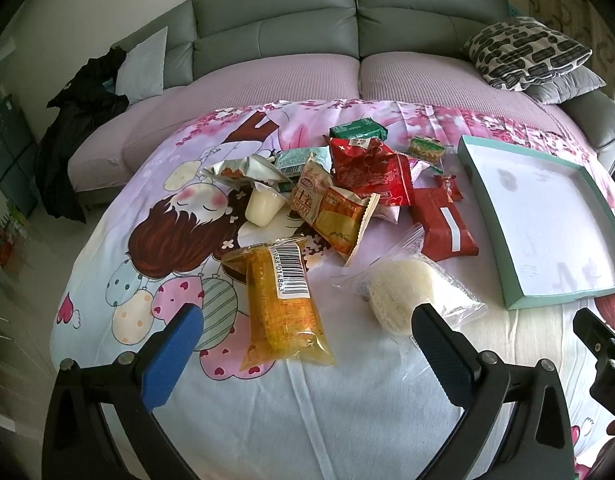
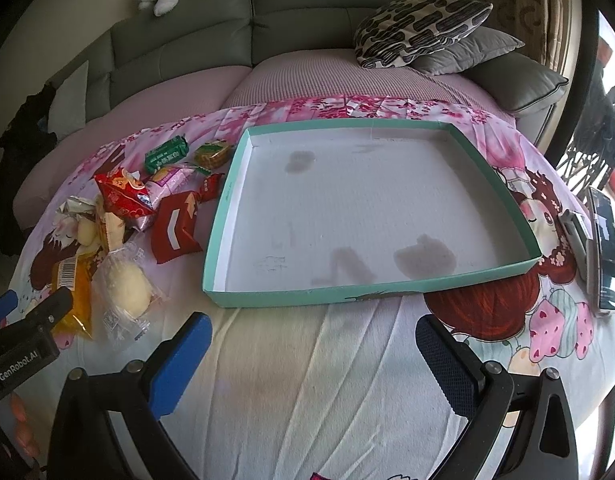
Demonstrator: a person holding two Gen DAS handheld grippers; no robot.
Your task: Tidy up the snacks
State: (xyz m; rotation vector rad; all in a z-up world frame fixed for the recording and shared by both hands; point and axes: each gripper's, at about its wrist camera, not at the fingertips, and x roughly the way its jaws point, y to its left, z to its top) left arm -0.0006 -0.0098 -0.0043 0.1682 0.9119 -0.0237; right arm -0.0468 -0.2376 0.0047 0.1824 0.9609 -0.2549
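A heap of snack packets lies on a cartoon-print cloth. In front are a yellow bar-coded packet and a clear-wrapped white cake. Behind them sit an orange bread packet, a red wrapper, a red bag, a pudding cup and a green packet. A shallow teal box with a stained white floor lies to the right, holding nothing. My left gripper is open just short of the yellow packet. In front of the box, my right gripper is open.
A grey sofa with a purple seat cover runs behind the cloth. Patterned and grey cushions lie at its right end, and a black garment at its left. A phone and a small device lie right of the box.
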